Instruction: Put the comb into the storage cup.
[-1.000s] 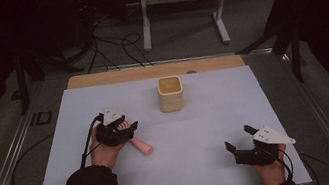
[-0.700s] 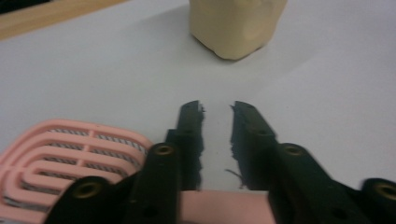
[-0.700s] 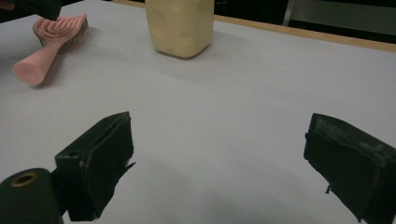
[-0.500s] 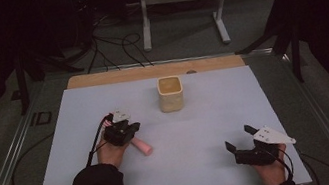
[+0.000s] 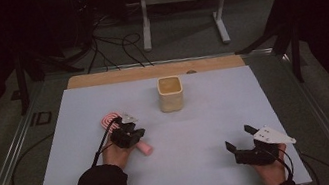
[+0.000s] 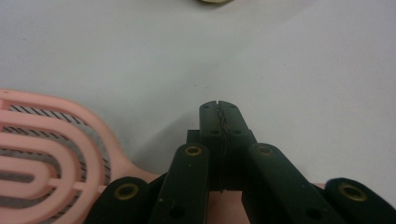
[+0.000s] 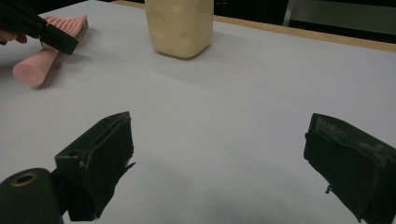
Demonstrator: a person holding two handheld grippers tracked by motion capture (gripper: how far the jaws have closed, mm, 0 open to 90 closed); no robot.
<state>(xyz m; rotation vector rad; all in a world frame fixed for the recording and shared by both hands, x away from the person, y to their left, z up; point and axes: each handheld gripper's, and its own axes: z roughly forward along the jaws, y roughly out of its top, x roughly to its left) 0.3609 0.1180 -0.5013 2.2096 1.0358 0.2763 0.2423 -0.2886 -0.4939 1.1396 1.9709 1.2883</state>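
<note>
The left gripper sits clamped on the pink hairbrush lying on the bench, not yet lifted toward the cream cup; the right gripper waits wide open, empty.

On the desk, the hairbrush lies left of the cup, well apart.
</note>
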